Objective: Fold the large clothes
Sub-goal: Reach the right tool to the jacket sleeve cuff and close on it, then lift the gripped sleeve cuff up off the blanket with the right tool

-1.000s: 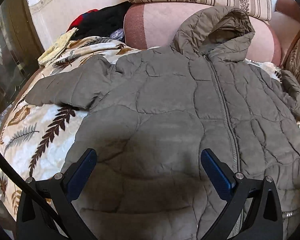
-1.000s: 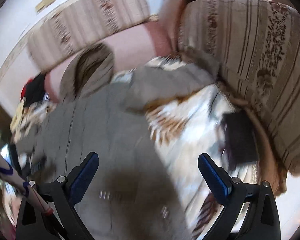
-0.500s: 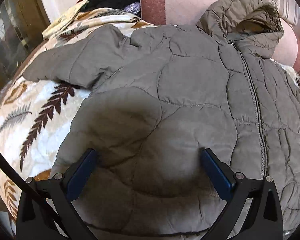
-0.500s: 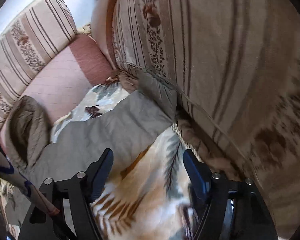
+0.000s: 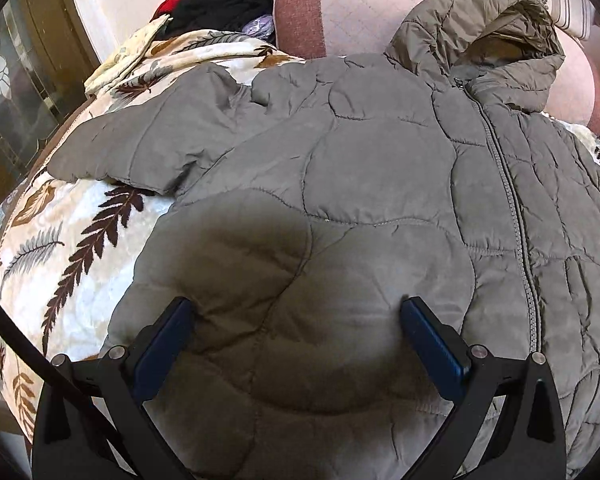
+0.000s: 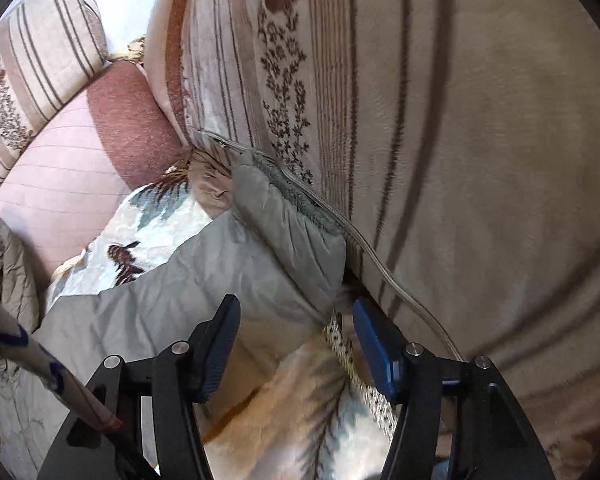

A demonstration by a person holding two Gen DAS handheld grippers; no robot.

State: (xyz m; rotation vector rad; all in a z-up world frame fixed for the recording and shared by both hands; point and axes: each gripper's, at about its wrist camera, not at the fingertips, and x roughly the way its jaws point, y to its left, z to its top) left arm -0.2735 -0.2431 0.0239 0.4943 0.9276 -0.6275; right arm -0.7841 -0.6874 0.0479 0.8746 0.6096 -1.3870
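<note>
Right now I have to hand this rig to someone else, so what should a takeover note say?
Left tool: open, fingers pressed into the front of the grey quilted hooded jacket, nothing gripped.
Right tool: open, jaws have just been closing, at the jacket's right sleeve cuff, which lies against the striped sofa cushion; cuff not pinched.
Jacket lies zipped, face up on the leaf-print blanket, sleeves spread.
Done: no fold.
Left: sleeves in, then body.

Hooded puffer jacket (image 5: 380, 184): olive-grey all over, grey zipper (image 5: 512, 216) down the front, ribbed grey sleeve cuff (image 6: 300, 200). Blanket (image 5: 80, 248) under the jacket: cream with brown and grey fern leaves. Seat cushion (image 5: 340, 8) behind the jacket: dusty pink. Back cushion (image 6: 420, 120): beige, brown stripes and floral bands. Gripper pads (image 5: 432, 344): blue.
</note>
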